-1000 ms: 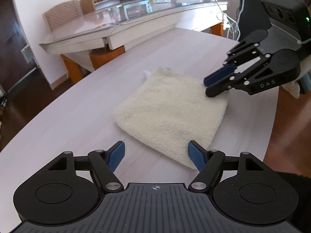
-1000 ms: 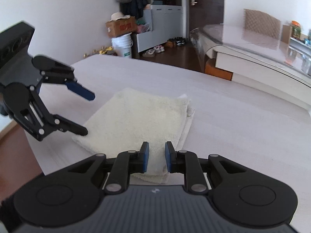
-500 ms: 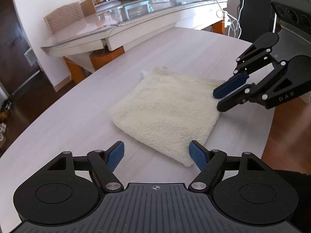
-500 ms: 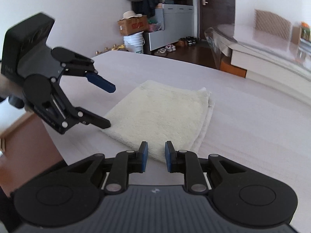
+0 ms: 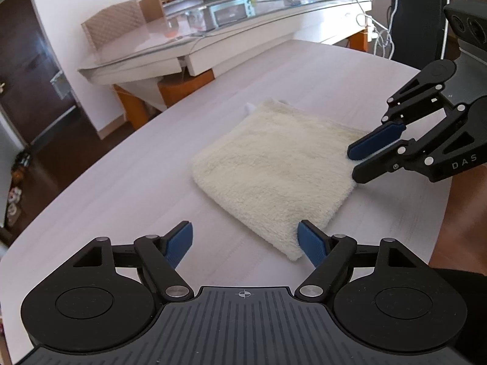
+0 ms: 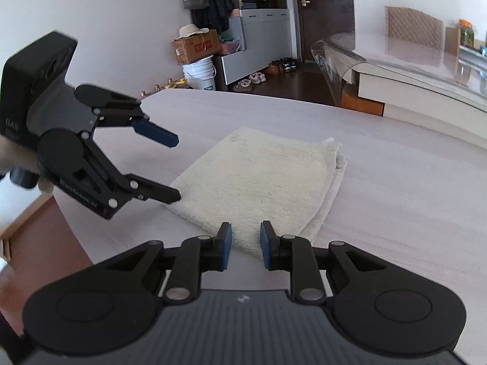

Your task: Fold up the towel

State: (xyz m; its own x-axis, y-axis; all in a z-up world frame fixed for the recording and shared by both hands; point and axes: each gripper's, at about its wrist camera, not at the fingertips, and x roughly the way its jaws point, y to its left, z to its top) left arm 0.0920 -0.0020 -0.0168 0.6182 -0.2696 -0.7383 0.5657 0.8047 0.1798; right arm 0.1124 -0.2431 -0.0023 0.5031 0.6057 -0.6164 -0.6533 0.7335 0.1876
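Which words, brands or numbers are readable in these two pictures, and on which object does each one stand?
"DAS": on the black body of the right tongs, seen from the left wrist.
"DAS" (blurred, last letter uncertain): on the left tongs, seen from the right wrist.
Embossed lettering on a lower arm of the left tongs: too blurred to read.
Red print on the cardboard box: too small to read.

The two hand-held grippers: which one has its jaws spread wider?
The left hand-held gripper: its blue pads stand far apart at the towel's near corner, while the right hand-held gripper shows only a narrow gap.
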